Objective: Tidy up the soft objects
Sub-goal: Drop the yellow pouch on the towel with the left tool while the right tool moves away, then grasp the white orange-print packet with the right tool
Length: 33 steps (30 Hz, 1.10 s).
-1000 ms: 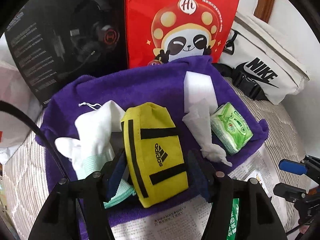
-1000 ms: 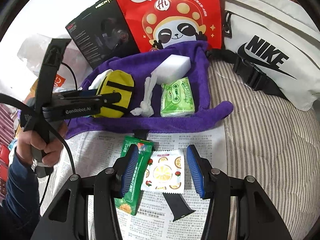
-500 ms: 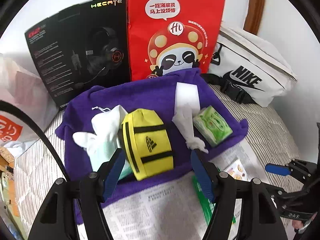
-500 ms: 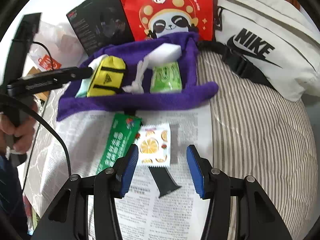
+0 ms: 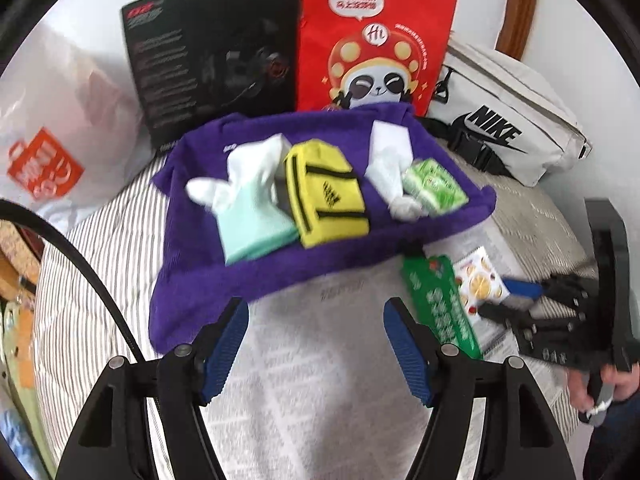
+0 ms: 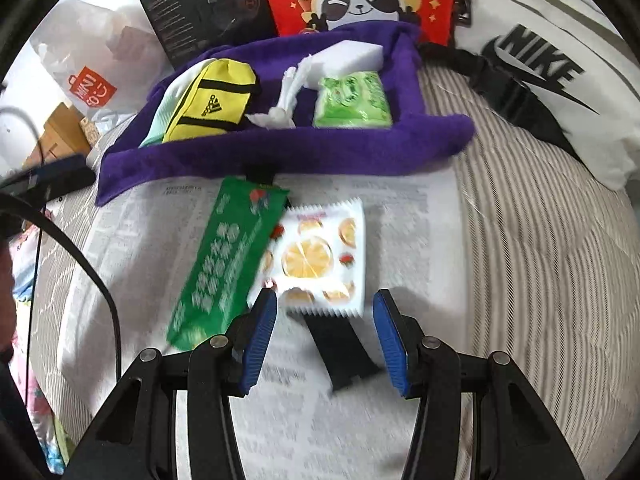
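Observation:
A purple towel [image 5: 288,276] [image 6: 280,156] lies on the bed. It holds a white and mint glove [image 5: 248,208], a yellow Adidas pouch [image 5: 324,196] [image 6: 212,104], a white sponge [image 6: 348,58], a twisted white tissue [image 6: 280,108] and a green wipes pack [image 5: 436,190] [image 6: 352,100]. My left gripper [image 5: 316,320] is open and empty over newspaper, short of the towel. My right gripper [image 6: 324,312] is open, just behind a white lemon-print sachet [image 6: 320,256] beside a green packet [image 6: 228,256].
Newspaper [image 5: 320,400] covers the striped bedding [image 6: 540,260]. A black headset box [image 5: 216,52], a red panda bag [image 5: 372,48] and a white Nike bag [image 5: 508,128] stand behind the towel. A white shopping bag [image 5: 52,140] sits at the left. A black strap piece [image 6: 340,348] lies under the sachet.
My left gripper has let go of the yellow pouch and pulled back off the towel. My right gripper has moved forward toward the lemon sachet.

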{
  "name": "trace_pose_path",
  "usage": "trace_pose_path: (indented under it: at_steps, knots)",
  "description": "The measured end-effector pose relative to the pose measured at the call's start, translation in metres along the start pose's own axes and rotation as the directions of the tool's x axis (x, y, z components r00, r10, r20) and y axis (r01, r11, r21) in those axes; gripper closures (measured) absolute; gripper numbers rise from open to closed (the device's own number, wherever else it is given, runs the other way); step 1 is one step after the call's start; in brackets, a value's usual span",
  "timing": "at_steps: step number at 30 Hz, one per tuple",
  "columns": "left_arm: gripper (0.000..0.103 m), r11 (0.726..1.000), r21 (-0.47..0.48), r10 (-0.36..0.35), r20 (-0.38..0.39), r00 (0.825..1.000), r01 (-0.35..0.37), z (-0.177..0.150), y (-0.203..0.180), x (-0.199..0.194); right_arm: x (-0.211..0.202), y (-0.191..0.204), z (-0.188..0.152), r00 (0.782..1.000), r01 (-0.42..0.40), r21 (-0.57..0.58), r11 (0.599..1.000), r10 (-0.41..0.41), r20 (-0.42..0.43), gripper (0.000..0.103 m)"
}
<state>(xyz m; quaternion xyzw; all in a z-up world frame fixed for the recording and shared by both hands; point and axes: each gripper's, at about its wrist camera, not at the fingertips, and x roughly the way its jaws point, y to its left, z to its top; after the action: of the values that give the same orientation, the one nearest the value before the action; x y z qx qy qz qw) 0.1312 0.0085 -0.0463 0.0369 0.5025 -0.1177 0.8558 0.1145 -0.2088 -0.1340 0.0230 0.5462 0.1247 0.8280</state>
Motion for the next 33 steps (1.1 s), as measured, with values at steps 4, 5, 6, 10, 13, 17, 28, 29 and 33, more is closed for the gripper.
trace_pose_path:
  at_steps: [4, 5, 6, 10, 13, 17, 28, 29, 33]
  knots:
    - [0.035, 1.0, -0.018, -0.012, -0.006, 1.0, 0.012, -0.016, 0.008, -0.002, 0.011, 0.013, 0.013, 0.999, 0.03, -0.04, 0.999, -0.029, 0.023, 0.049]
    - [0.035, 1.0, -0.018, -0.019, -0.006, 1.0, 0.019, -0.019, 0.009, -0.002, 0.014, 0.017, 0.015, 0.998, 0.051, -0.057, 0.997, -0.05, 0.024, 0.047]
    - [0.035, 0.999, -0.016, -0.028, -0.007, 1.0, 0.028, -0.023, 0.011, -0.003, 0.016, 0.022, 0.016, 0.997, 0.074, -0.077, 0.994, -0.073, 0.025, 0.047]
    - [0.035, 0.999, -0.004, -0.052, -0.012, 0.999, 0.052, -0.034, 0.016, 0.0, 0.017, 0.038, 0.013, 0.986, 0.153, -0.142, 0.978, -0.142, 0.082, 0.071]
    - [0.035, 0.997, 0.012, -0.074, -0.018, 0.997, 0.075, -0.038, 0.018, 0.002, 0.009, 0.036, 0.01, 0.974, 0.211, -0.126, 0.969, -0.197, 0.113, 0.095]
    - [0.035, 0.992, 0.036, -0.123, -0.019, 0.992, 0.124, -0.038, 0.019, 0.006, -0.005, 0.023, 0.005, 0.978, 0.181, -0.045, 0.982, -0.175, 0.115, 0.099]
    - [0.035, 0.982, 0.069, -0.168, -0.072, 0.983, 0.173, -0.045, 0.021, 0.017, -0.02, 0.025, -0.021, 0.99, 0.067, 0.063, 0.996, -0.074, 0.117, 0.094]
    - [0.035, 0.983, 0.071, -0.164, -0.074, 0.984, 0.169, -0.046, 0.021, 0.018, -0.019, 0.025, -0.023, 0.991, 0.055, 0.072, 0.996, -0.064, 0.116, 0.092]
    - [0.035, 0.989, 0.053, -0.132, -0.076, 0.988, 0.136, -0.049, 0.019, 0.016, -0.011, 0.021, -0.02, 0.993, 0.036, 0.091, 0.995, -0.046, 0.109, 0.088]
